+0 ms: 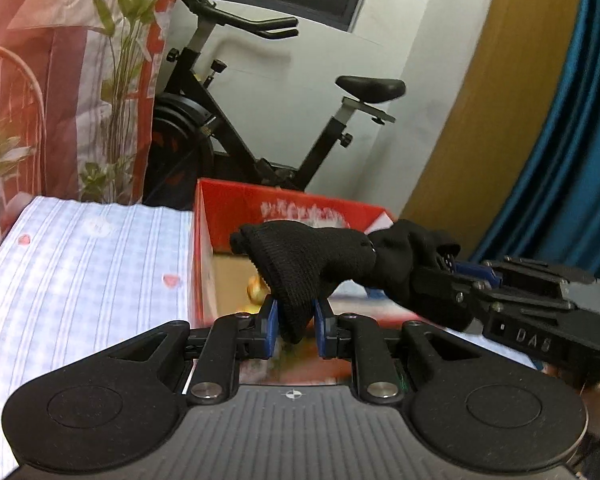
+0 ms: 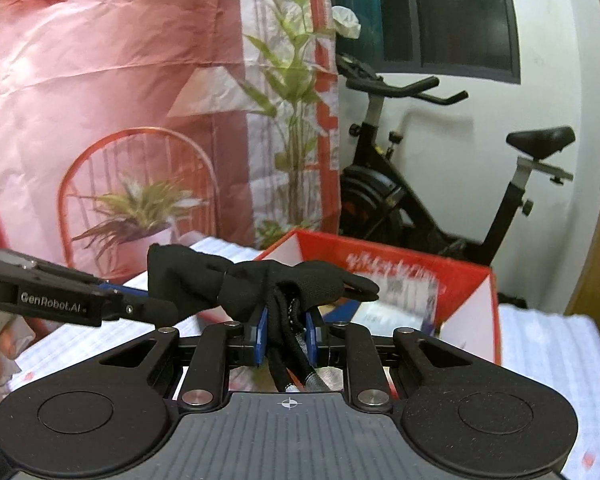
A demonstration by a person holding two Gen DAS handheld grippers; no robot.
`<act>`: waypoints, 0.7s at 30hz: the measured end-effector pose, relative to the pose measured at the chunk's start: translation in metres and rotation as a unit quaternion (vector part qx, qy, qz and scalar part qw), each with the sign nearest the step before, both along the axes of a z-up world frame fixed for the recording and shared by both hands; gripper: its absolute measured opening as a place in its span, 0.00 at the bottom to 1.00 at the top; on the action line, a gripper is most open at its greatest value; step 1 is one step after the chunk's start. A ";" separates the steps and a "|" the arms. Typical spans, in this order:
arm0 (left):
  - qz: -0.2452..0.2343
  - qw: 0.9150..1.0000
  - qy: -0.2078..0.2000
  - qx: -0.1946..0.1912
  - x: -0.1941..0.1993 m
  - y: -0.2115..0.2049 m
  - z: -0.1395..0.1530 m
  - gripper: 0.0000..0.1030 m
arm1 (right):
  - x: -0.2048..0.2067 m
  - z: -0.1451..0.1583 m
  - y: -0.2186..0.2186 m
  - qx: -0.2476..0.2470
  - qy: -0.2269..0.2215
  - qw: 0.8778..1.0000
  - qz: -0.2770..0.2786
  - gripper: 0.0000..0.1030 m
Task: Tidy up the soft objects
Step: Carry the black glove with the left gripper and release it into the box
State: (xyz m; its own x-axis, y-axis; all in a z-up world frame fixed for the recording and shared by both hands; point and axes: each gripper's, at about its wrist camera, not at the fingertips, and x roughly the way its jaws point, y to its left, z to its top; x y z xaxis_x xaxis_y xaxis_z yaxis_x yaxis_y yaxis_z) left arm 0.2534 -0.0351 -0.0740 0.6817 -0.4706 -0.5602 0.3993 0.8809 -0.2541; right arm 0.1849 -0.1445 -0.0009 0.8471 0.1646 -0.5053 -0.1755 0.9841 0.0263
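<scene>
The left tool (image 1: 296,326) is clamped on one end of a black knitted glove (image 1: 300,264), its blue pads (image 1: 271,320) pressing the fabric from both sides. The right tool (image 2: 287,334) is closed on the other end of the same glove (image 2: 260,288), where bunched fabric and a cord hang between its pads. The glove is stretched in the air between the two tools, above the open red cardboard box (image 1: 284,204). The box stands against the edge of the bed, which is covered with a pale blue checked sheet (image 1: 88,264). Behind the box stands a black exercise bike (image 1: 260,120) near the white wall.
</scene>
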 end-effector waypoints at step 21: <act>0.010 0.994 0.073 0.078 0.088 -0.036 -0.044 0.58 | 0.114 -0.092 -0.054 0.055 0.165 0.983 -0.061 0.18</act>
